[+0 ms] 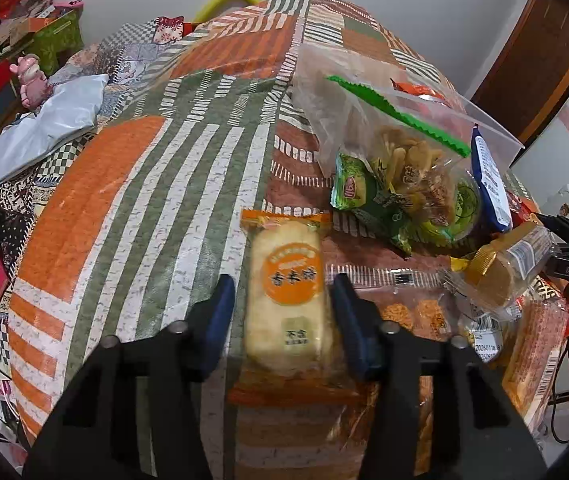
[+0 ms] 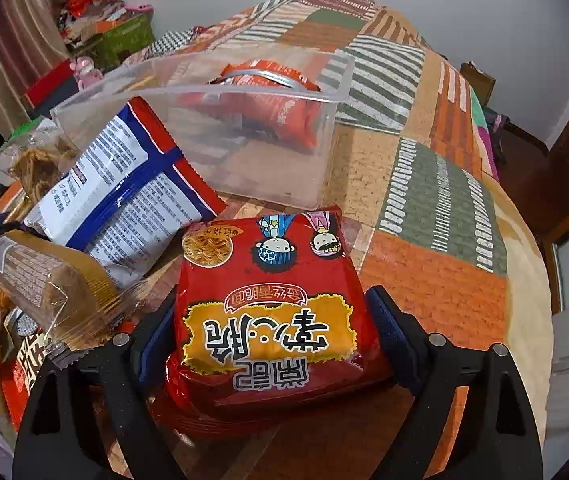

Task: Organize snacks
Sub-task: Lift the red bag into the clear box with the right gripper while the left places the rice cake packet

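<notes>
Only 1 orange packet lies in the clear bin at the far side, so most sorting remains. The right gripper clamps a red noodle pack. The left gripper straddles a rice cracker pack (pads apparently not touching); a snack pile waits right.

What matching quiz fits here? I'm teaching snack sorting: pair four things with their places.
Things:
1. rice cracker
2. red noodle pack
3. orange bag
4. blue-white pack

Places:
A. inside the clear bin
B. between the left tongs
C. leaning on the bin's front
D. between the right tongs

Pairs: 1-B, 2-D, 3-A, 4-C
</notes>
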The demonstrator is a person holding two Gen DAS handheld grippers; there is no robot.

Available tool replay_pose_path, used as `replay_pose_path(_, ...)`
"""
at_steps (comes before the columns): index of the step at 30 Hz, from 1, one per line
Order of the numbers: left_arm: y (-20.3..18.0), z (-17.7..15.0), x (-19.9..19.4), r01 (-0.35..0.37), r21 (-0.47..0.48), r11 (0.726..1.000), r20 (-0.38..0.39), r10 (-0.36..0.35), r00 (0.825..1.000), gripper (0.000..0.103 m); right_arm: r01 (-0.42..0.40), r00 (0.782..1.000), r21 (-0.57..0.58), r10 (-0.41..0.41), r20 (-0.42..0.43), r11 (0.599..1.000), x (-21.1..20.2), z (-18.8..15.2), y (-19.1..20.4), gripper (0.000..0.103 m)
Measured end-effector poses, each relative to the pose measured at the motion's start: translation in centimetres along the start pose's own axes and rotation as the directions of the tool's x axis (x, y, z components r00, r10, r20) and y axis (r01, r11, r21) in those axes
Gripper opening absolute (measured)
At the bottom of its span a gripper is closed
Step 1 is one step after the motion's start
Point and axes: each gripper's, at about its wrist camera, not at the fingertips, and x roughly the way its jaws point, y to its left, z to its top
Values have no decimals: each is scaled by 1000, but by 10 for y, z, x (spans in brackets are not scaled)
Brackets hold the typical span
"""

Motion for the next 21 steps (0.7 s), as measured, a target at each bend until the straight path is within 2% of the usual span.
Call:
replay_pose_path(1,-1,0,1,4,3,1000,-3,-4,1000,38,-1,1000,1,1,6,1000,-1,-1,0,85)
replay_pose_path(8,-7,-3,-15,-21,27,999,43,20,999,36,-1,998,11,1,63,1000,-17,-2,0,82)
replay_pose_path(10,-8,-2,-23,-19,26,999,58,17,998,35,-1,997,4,1,77,1000,-22,-2,2,72)
replay_pose_path(21,-22,9,-78,-38,41,998,183,30,983,35,-19,993,17,17,117,1000,-39,-3,3,67)
